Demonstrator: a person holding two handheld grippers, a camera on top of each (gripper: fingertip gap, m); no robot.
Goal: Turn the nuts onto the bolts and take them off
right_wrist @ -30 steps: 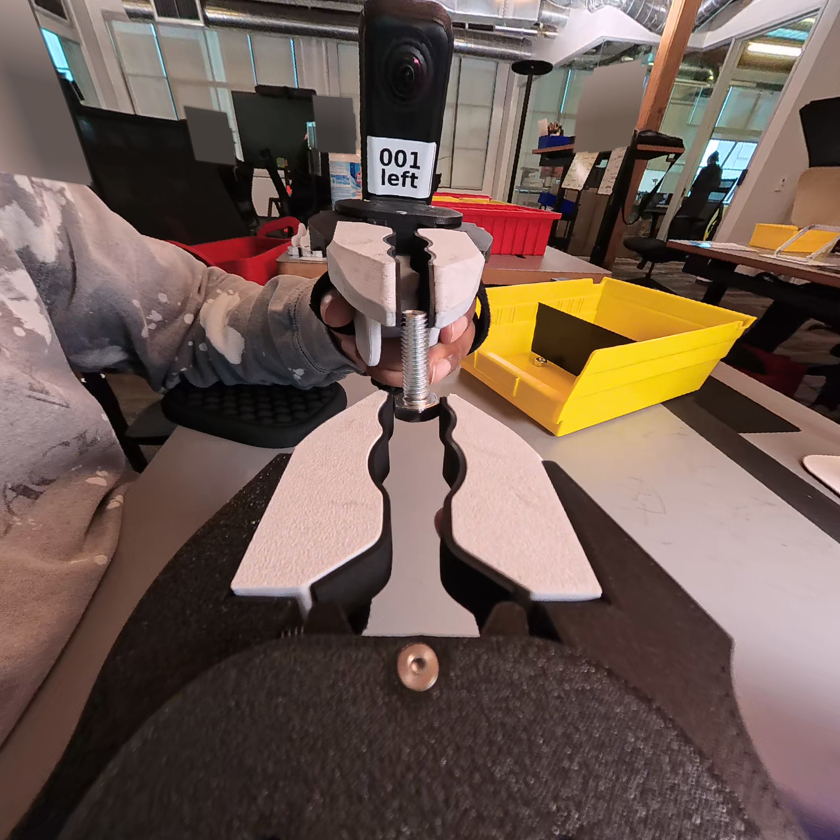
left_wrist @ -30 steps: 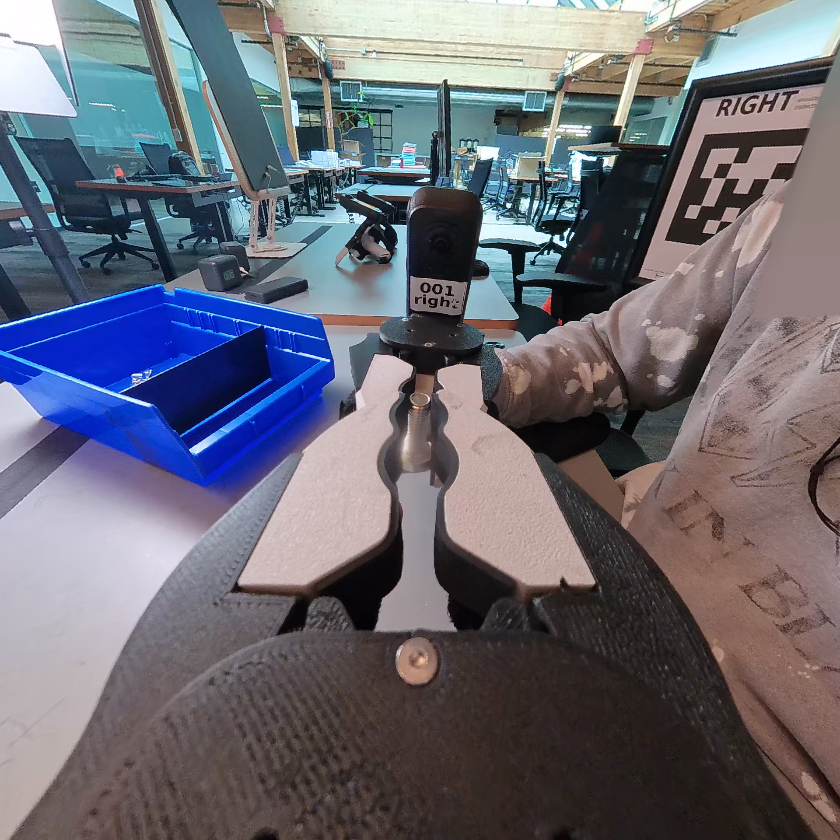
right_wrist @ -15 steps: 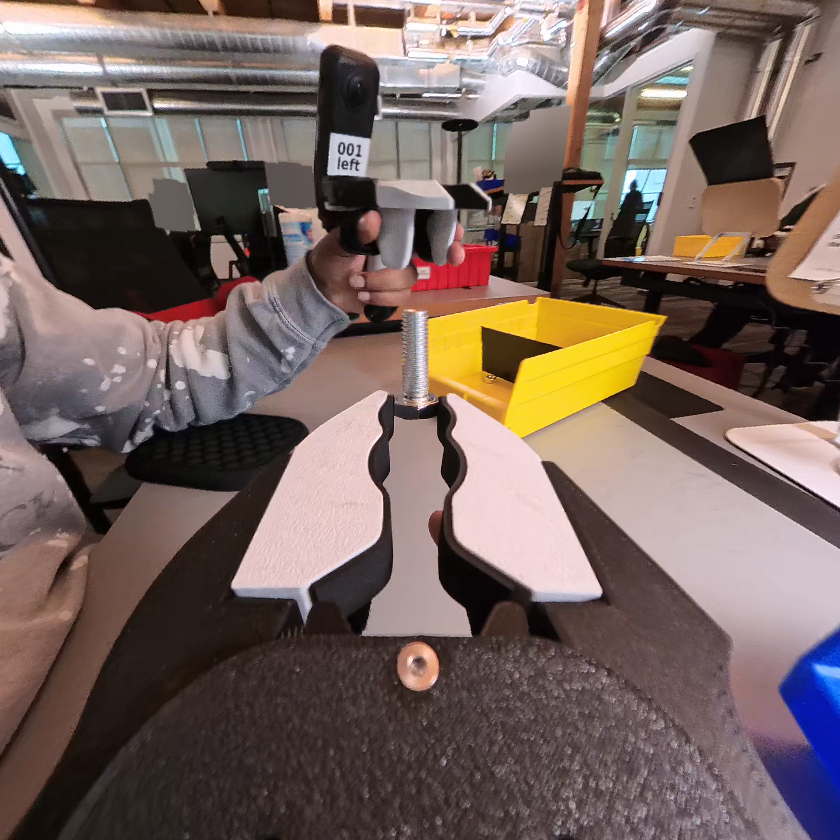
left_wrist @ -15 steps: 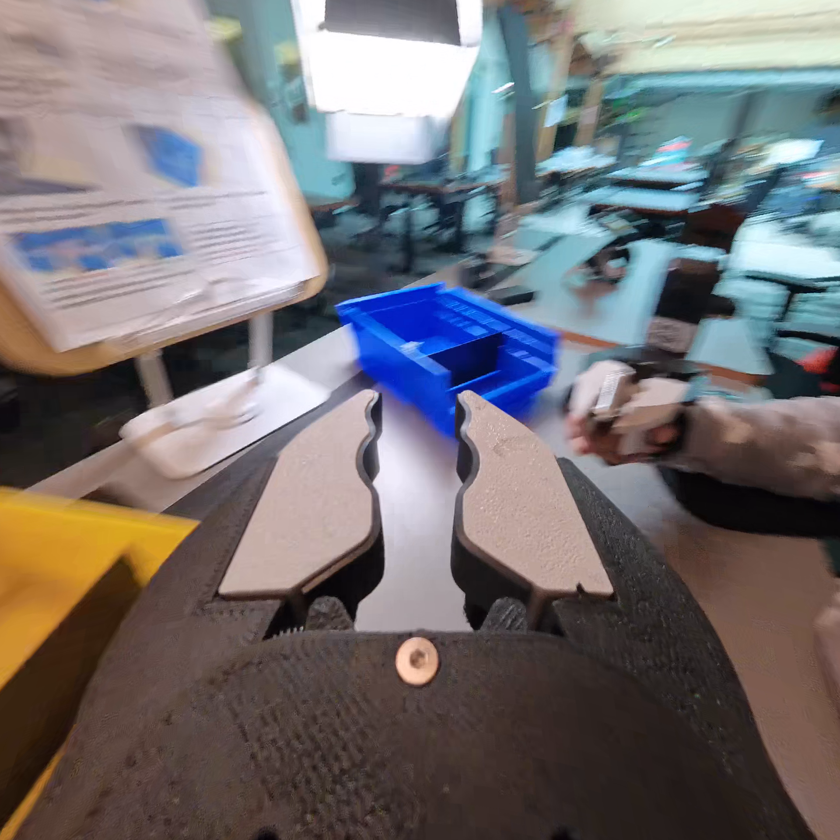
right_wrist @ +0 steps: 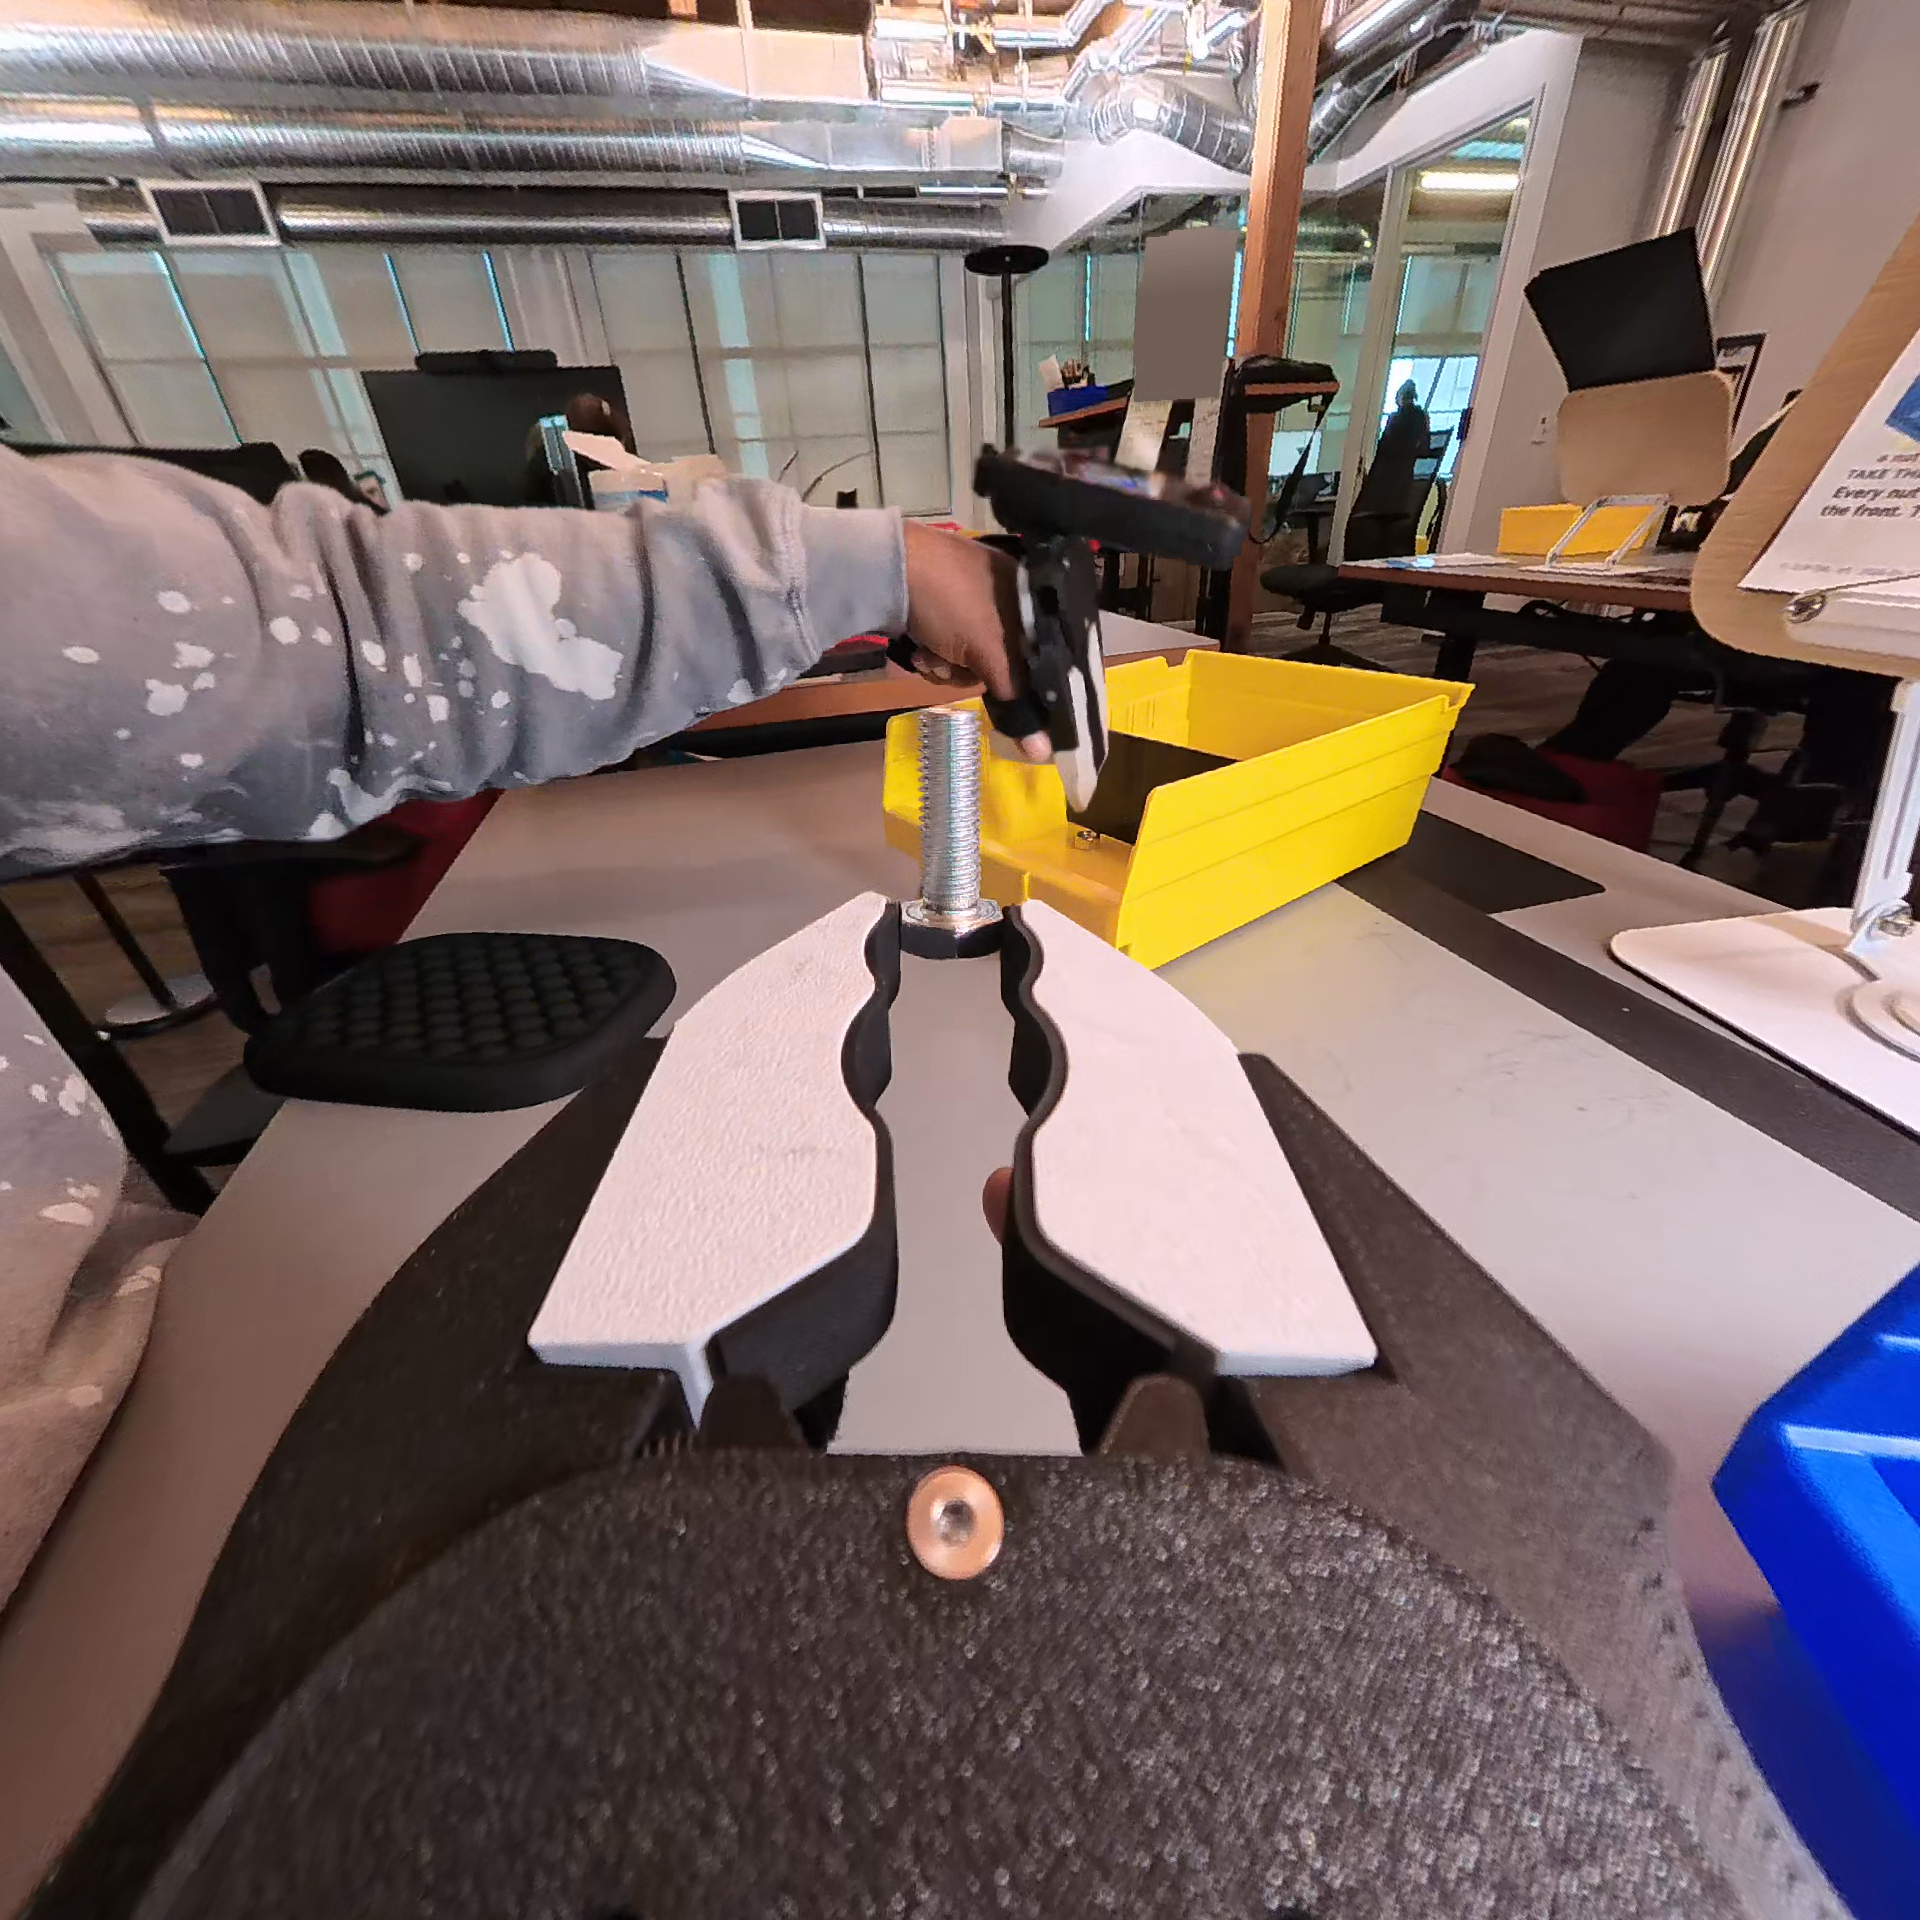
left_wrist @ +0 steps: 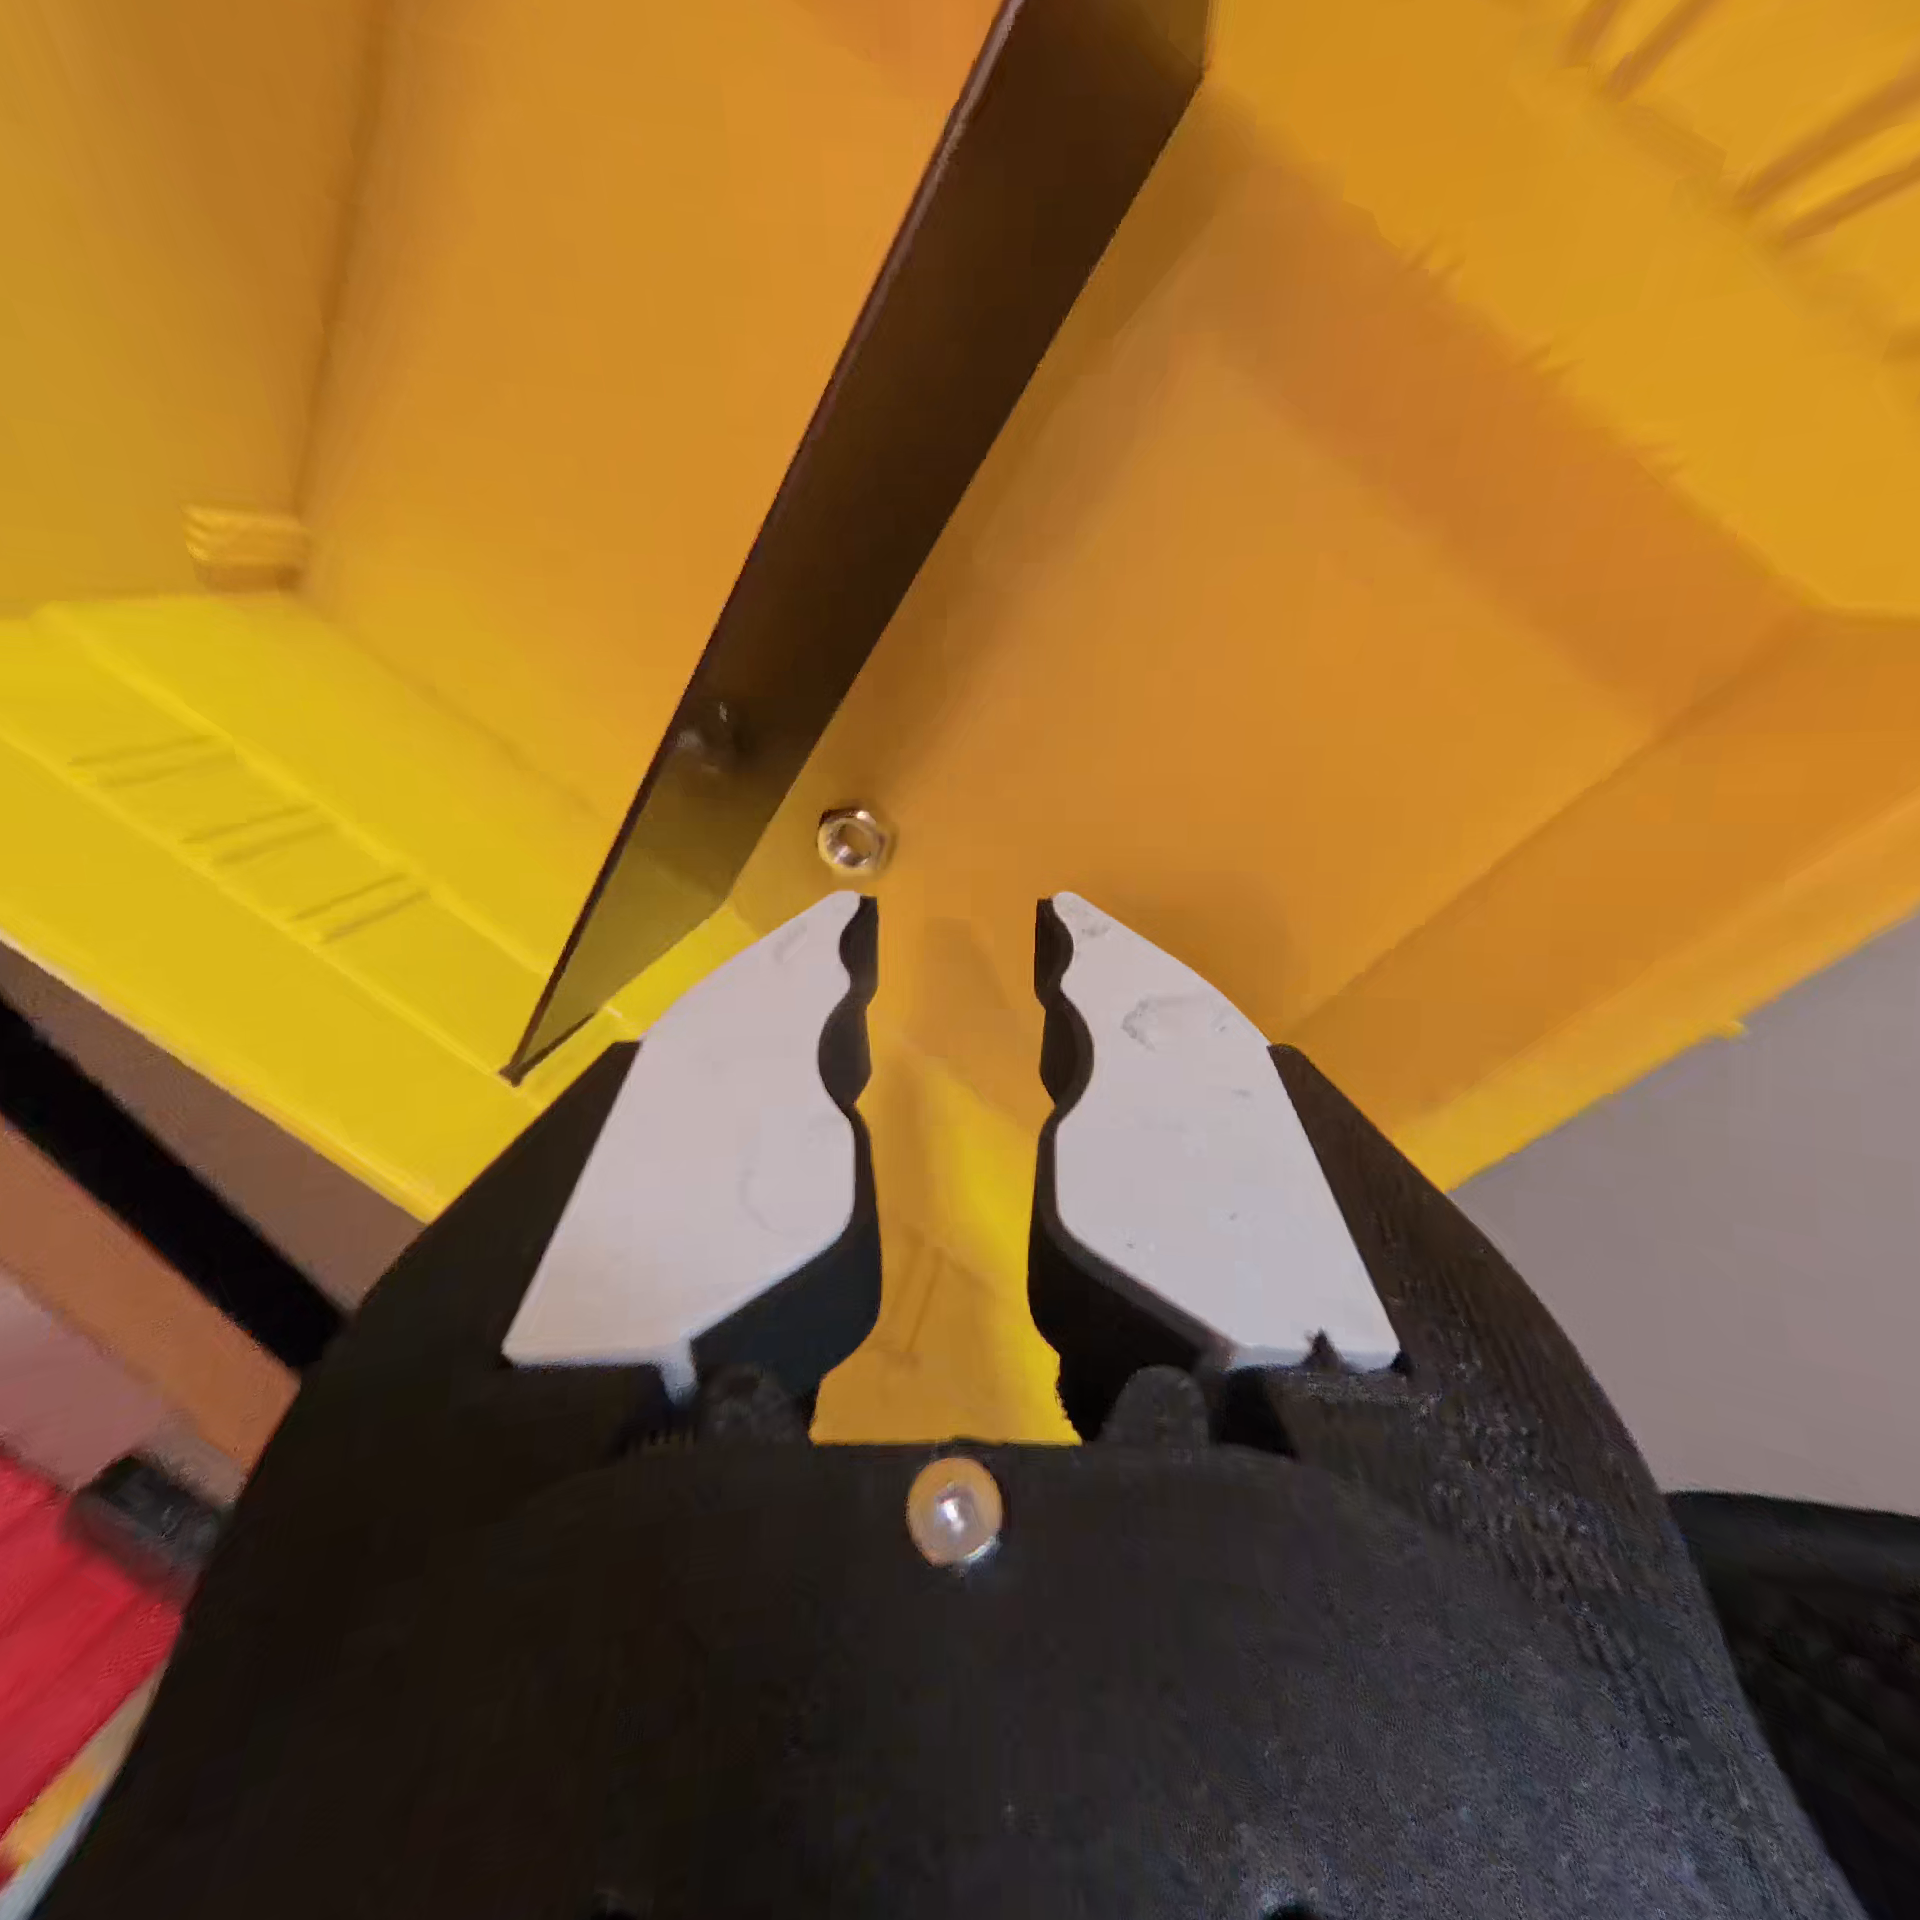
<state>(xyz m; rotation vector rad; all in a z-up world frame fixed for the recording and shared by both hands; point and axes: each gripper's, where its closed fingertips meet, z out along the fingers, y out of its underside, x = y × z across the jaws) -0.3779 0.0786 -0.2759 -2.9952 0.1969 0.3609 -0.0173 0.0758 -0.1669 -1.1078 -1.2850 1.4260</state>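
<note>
You are in an open-plan office: exposed ducts overhead, glass walls, rows of desks with office chairs, a wooden post, and your grey bench.

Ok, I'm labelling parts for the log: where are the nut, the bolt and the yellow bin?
nut (left_wrist: 851, 838): left wrist view, its top face.
bolt (right_wrist: 951, 805): right wrist view, mid threaded shank.
yellow bin (right_wrist: 1278, 821): right wrist view, its front wall.

Bright daylight; wide-angle warp; left view motion-blurred
</note>
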